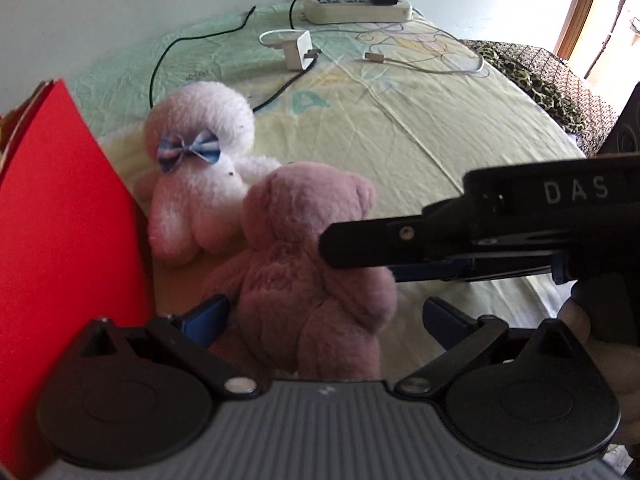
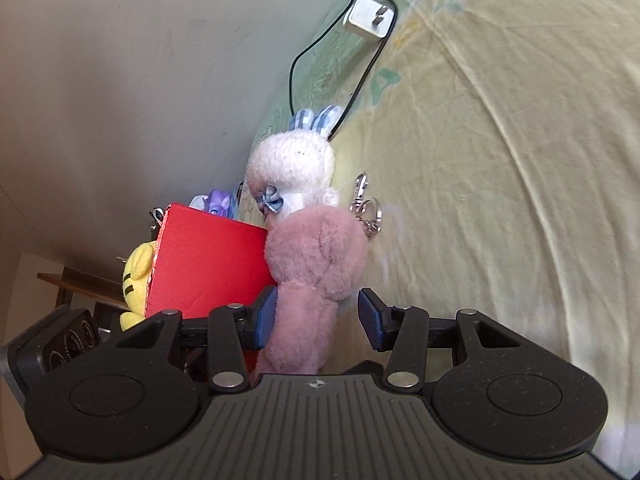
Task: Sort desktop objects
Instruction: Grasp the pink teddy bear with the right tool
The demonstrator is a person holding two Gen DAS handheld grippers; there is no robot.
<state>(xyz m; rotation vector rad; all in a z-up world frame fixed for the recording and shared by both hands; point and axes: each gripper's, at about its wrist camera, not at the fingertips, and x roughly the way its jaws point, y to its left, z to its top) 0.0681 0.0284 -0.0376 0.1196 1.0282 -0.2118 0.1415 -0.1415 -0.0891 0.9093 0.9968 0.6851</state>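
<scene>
The pink bear (image 1: 312, 264) stands on the sheet-covered table (image 1: 440, 128), just right of the red box (image 1: 68, 240) and near the white plush (image 1: 200, 168). Both the left gripper (image 1: 324, 316) and the right gripper (image 2: 316, 320) are spread wide around it, neither pinching. Closing both at once could squash or tug the bear, or tip it against the box; the soft fur may slip.

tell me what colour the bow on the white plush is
The bow on the white plush is blue and white, checked; clearest in the left wrist view.
</scene>
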